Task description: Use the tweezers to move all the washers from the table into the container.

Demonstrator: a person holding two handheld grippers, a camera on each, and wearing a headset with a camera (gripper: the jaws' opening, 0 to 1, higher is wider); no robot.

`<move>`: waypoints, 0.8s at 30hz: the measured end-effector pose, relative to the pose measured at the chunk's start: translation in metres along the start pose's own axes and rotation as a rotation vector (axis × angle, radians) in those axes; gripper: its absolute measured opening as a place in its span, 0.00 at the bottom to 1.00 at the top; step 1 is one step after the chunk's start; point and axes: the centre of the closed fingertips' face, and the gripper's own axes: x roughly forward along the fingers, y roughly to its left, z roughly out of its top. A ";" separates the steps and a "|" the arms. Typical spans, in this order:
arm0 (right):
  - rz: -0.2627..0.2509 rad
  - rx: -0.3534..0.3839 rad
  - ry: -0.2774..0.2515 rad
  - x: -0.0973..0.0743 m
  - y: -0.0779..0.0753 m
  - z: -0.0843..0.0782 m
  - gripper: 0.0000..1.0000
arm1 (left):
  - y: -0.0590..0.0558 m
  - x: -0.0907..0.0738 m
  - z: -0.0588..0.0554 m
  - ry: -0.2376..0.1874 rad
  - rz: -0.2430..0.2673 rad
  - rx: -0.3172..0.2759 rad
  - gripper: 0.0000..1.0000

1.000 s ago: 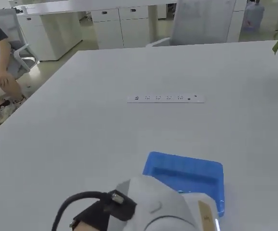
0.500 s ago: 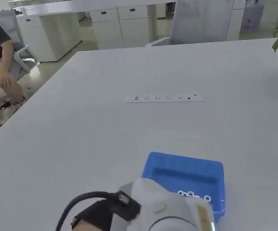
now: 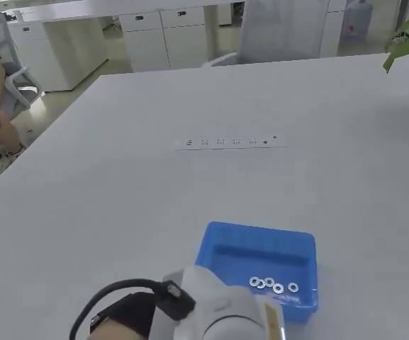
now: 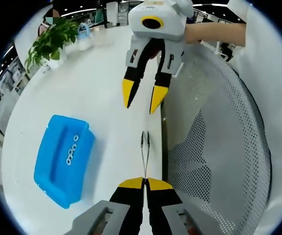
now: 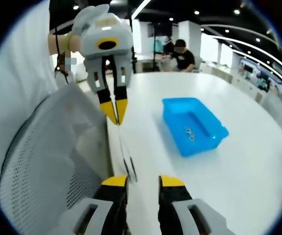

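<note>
While my left tongs (image 4: 144,182) are clenched on the tweezers (image 4: 144,152), my right tongs (image 4: 141,98) face them with jaws apart, grasping nothing. The tweezers' thin tips point toward the right tongs, and the two tongs are not touching. From the right tongs' own view, the left tongs (image 5: 114,115) hang opposite with the tweezers (image 5: 126,152) reaching down from their yellow tips. Both sit at the counter (image 3: 190,191) edge, just beside a mesh chair back (image 4: 214,147). The blue container (image 3: 261,230) rests on the counter, off to the side of the tongs. The washers (image 3: 271,285) lie in a short row inside it, near one wall. One of my tongs (image 3: 211,312) shows in the head view, just beside the container; I cannot tell which one.
</note>
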 end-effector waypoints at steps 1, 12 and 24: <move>-0.012 0.007 -0.004 -0.002 -0.002 0.001 0.21 | 0.000 0.001 -0.001 0.005 -0.001 -0.002 0.00; -0.056 0.042 -0.025 -0.006 -0.008 0.003 0.21 | -0.002 0.018 -0.022 0.069 -0.021 -0.052 0.00; -0.088 0.063 -0.035 -0.013 -0.012 -0.001 0.21 | 0.000 0.028 -0.032 0.156 -0.033 -0.030 0.00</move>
